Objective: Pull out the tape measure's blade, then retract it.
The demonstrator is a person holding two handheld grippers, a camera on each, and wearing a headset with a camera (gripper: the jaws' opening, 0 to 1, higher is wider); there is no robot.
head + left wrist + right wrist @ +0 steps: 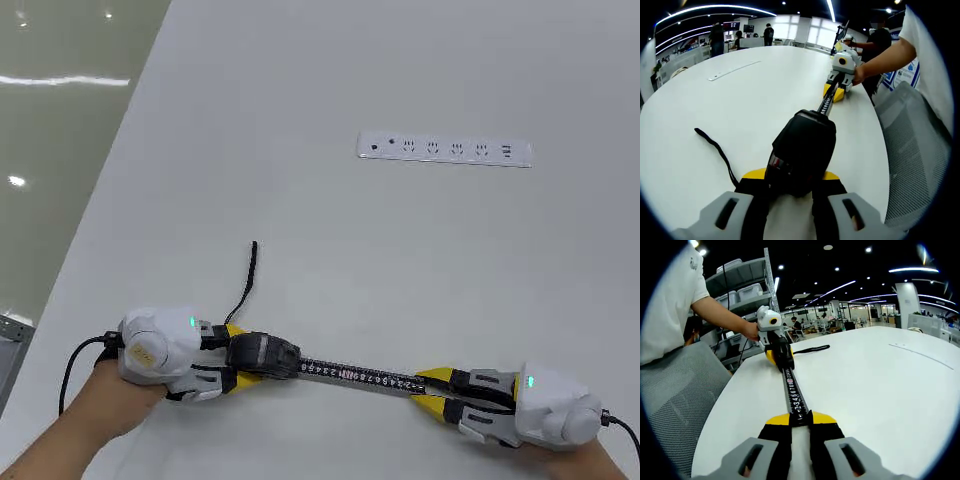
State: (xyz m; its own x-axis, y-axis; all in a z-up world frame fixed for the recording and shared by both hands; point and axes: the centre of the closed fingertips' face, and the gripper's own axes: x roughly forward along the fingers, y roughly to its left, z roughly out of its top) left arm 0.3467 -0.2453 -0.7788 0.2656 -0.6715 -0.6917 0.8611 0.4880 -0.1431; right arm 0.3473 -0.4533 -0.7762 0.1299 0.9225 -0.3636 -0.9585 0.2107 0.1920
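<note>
A black tape measure (262, 355) lies near the front edge of the white table, with my left gripper (232, 357) shut on its case (802, 150). Its dark, numbered blade (358, 377) runs out to the right. My right gripper (432, 392) is shut on the blade's end (796, 412). In the right gripper view the blade stretches away to the case (784, 357) and the left gripper (776, 352) holding it. In the left gripper view the blade (827, 102) leads off to the right gripper (835, 90). A black wrist strap (248, 278) trails from the case across the table.
A white power strip (444, 149) lies further back on the table (400, 250). The table's left edge runs diagonally, with green floor beyond it. A grey mesh chair (915, 150) stands beside the table's near edge. People stand in the far background.
</note>
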